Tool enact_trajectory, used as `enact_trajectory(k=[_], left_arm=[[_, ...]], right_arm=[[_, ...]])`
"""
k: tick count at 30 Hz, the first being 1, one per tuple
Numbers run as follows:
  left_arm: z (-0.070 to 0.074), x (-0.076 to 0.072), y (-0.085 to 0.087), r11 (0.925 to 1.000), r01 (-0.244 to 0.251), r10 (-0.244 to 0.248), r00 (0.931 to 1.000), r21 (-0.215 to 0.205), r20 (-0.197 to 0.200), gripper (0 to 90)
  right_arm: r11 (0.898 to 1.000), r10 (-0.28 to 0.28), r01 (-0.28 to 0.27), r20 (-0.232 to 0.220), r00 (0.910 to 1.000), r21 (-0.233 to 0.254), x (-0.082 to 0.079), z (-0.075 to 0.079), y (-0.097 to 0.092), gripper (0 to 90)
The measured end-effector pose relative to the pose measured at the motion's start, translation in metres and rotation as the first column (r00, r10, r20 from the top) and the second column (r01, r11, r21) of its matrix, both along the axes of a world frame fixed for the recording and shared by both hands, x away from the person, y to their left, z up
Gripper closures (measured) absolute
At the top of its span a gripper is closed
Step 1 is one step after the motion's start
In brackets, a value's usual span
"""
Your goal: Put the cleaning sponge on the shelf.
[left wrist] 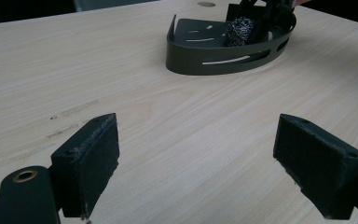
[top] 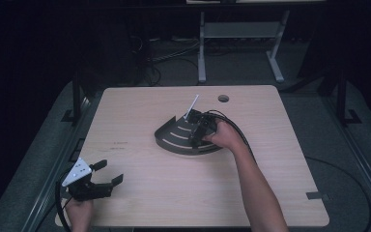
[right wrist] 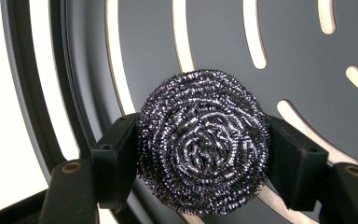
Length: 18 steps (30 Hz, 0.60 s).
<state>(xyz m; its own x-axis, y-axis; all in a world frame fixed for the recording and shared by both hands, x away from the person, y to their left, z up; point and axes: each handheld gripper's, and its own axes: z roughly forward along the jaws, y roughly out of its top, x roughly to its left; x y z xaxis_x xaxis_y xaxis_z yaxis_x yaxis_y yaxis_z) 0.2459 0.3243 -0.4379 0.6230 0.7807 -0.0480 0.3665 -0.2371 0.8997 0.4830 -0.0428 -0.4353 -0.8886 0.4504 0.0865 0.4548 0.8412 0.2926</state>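
A round steel wool scourer sits between the pads of my right gripper, and both pads press against its sides just above the floor of a dark slotted tray. From above, the right gripper reaches down into that fan-shaped tray at the middle of the table. In the left gripper view the scourer shows inside the tray. My left gripper rests near the table's front left corner, its jaws wide apart with only bare wood between them.
A thin white strip stands up at the tray's back edge. The light wooden table has a round cable hole near its far edge. Table legs and cables lie on the dark floor beyond.
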Motion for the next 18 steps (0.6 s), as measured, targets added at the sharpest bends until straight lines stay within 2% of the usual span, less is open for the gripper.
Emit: enact_trajectory(k=[18], left_arm=[[0.0001,-0.0001,-0.0002,1.0,0.0,0.0,1.0,0.001,0.0,13.7]], right_arm=[[1.0,-0.003,0.003,-0.005,1.0,-0.006,-0.0004,0.0001,-0.0005,30.4]])
